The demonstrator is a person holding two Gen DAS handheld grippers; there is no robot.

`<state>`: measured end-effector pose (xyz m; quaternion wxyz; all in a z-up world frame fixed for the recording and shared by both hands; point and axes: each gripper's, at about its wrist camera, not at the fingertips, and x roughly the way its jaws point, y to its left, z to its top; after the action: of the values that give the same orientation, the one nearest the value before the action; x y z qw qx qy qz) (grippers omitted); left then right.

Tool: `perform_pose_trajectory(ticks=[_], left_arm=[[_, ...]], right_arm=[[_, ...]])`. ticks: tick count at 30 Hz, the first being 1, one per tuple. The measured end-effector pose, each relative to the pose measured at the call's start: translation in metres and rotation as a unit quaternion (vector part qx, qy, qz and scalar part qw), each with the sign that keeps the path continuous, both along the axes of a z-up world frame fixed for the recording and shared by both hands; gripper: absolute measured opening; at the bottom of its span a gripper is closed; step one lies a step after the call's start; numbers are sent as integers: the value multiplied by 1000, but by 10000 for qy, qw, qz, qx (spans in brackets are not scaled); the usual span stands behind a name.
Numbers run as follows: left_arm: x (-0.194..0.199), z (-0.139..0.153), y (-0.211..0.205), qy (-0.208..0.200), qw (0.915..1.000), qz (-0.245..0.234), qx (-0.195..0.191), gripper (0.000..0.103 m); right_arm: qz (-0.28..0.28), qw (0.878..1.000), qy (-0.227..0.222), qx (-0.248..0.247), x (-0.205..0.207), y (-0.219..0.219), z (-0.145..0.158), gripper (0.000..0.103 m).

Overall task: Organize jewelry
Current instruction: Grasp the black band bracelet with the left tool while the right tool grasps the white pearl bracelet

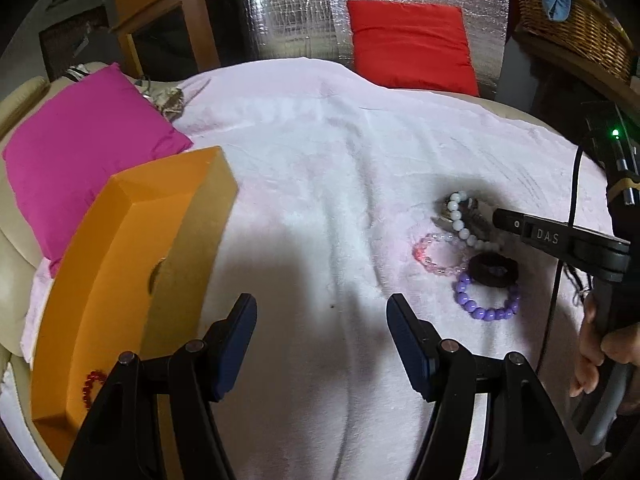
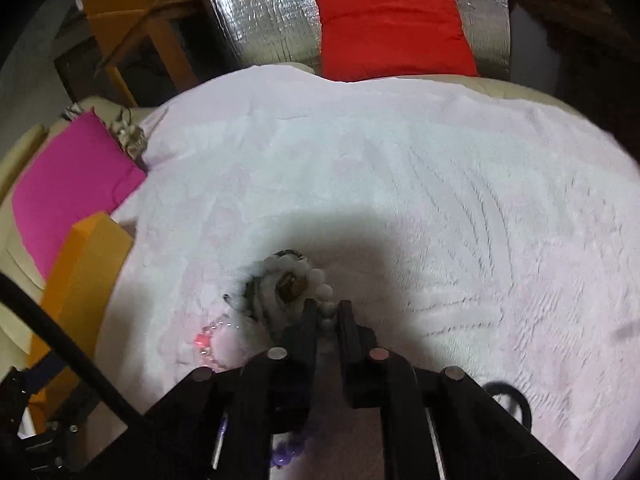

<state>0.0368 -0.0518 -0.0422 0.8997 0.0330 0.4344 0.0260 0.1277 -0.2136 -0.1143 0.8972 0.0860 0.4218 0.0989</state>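
The right gripper (image 2: pixel 326 312) is pinched narrow on the white round-bead bracelet (image 2: pixel 320 280) lying in the jewelry cluster on the pale plush blanket (image 2: pixel 440 200), so the pick is in hand; next, I judge, comes a clean lift toward the open orange cardboard box (image 1: pixel 120 264), beside which the left gripper (image 1: pixel 322 344) hangs wide and empty.

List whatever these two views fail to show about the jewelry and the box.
- Orange box inside: left wrist view, mostly blocked by its wall and the left gripper; only part of a red bracelet shows.
- Metallic piece under the white bead bracelet: right wrist view, blurred.
- Purple bracelet: right wrist view, mostly behind the right gripper.
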Motion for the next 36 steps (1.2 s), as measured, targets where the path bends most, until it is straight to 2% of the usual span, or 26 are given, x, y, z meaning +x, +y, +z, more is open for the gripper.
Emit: perform_pose_trajectory(ticks=[3,6,13,24,28,29,30,31,32,33,34,36], left_arm=[[2,-2,-5,15,9998,-132,-134,68],[4,-3,-13,26,9990,-301,-330,68],[14,-11,-48,92,9931,-772,-883,68],[45,-36,-86,476,9845,-926,-1413,69],[48,-40,-92,439,9828,-983,-1497,68],[49,-41,-92,396,9833,-995,-1472,65],[50,-41,-92,352,9835,-1015,-1453,50],[50,-41,-91,339,9833,-1063,-1439,40],[51,-41,-92,337,9830,-1094,-1436,39],[52,-41,-93,314,9824,-1144,-1442,33],[51,-40,-94,293,9823,-1173,-1433,22],[50,-38,-98,279,9815,-1273,-1401,8]], right_arm=[[-92,9998,-181,-25,-6,-8,9,11],[-229,9991,-292,190,-13,-29,20,11],[-454,9982,-310,238,-25,-68,29,11],[-684,9966,-260,384,-37,-114,28,11],[-686,9963,-228,469,-37,-121,28,11],[-682,9963,-235,473,-38,-121,29,11],[-672,9963,-242,473,-38,-121,29,11],[-660,9964,-246,475,-38,-120,30,11],[-649,9964,-248,480,-38,-119,30,11],[-639,9964,-261,490,-39,-119,31,11],[-632,9964,-279,497,-40,-119,31,11],[-632,9961,-318,518,-41,-119,33,11]])
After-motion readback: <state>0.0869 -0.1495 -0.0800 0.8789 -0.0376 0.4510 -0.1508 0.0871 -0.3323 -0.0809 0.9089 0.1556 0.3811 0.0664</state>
